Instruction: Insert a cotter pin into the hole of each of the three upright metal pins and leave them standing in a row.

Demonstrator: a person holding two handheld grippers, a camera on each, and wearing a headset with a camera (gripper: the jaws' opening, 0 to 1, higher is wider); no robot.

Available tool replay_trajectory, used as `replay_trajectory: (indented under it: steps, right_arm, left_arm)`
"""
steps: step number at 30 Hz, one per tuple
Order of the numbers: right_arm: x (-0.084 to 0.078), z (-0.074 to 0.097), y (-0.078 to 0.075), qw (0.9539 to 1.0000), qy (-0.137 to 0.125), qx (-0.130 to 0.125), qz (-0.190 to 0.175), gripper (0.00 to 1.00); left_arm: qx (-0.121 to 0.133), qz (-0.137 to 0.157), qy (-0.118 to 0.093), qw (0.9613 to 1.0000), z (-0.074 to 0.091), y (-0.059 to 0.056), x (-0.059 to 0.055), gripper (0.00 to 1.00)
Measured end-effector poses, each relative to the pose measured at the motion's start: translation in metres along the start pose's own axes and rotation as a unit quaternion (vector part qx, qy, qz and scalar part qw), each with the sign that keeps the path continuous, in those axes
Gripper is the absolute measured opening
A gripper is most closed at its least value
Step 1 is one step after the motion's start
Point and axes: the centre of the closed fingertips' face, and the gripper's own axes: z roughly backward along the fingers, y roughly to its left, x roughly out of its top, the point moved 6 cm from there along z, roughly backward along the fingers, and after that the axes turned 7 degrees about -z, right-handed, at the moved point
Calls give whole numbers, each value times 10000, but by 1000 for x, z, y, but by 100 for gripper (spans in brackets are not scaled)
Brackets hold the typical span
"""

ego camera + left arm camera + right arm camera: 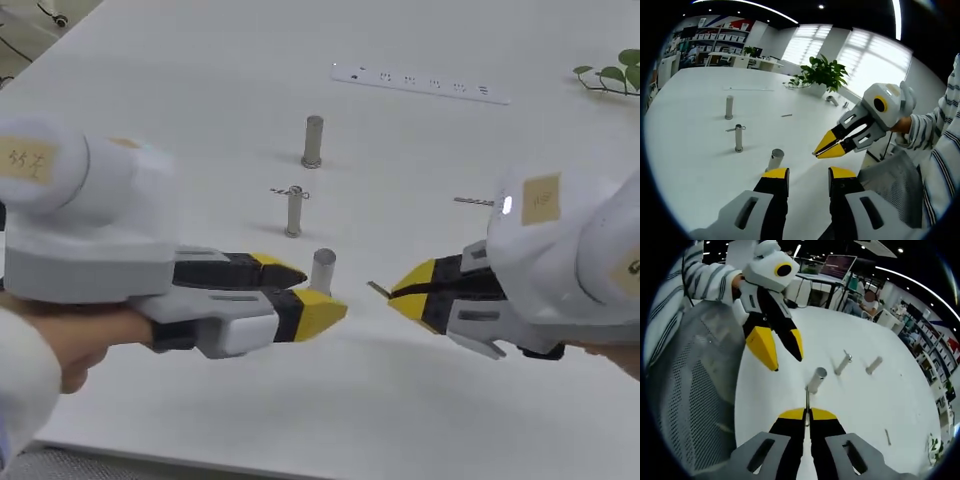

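Aimed cotter pin (807, 399) at metal pin (816, 380).
Pinched with right gripper (807, 415); had left gripper (809, 174) spread. Judged light, slippery: grip head.

There are three upright grey metal pins (313, 140), three thin silver cotter pins (474, 201), one long white power strip (420, 83), one green plant (612, 78).

The left gripper (809, 175) and right gripper (807, 414) have pale grey bodies, black jaws and yellow tips. The bench (200, 80) is plain white; the metal pins (313, 140) and cotter pin (806, 400) are silver-grey. The sleeve (940, 150) is white with dark stripes.
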Motion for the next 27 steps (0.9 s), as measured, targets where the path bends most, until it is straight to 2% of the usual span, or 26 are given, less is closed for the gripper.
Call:
replay_trajectory:
  steps: [2, 4, 6, 9, 14, 17, 27]
  right_arm:
    - [0, -1, 3, 9999, -27, 14, 106, 3]
    - [0, -1, 5, 9997, -59, 37, 219, 3]
    - [-1, -2, 8, 9995, -43, 55, 323, 3]
    - [1, -2, 11, 9990, -71, 58, 441, 3]
    - [4, -1, 17, 9980, -130, 65, 617, 3]
    - [5, -1, 19, 9976, -139, 80, 672, 3]
    - [10, 1, 23, 9965, -224, 41, 799, 3]
  left_arm:
    - [-51, 17, -68, 10000, -1, -2, 0, 27]
    - [-220, 50, -295, 9993, -2, -7, 3, 19]
    - [-238, 203, -263, 9992, -2, -7, 2, 17]
    - [-265, 234, -139, 9993, -6, -8, -2, 18]
    - [-332, 408, -119, 9985, -9, -11, -4, 19]
    - [-405, 467, -152, 9980, -10, -14, -3, 13]
    - [-429, 547, -100, 9975, -14, -15, -3, 8]
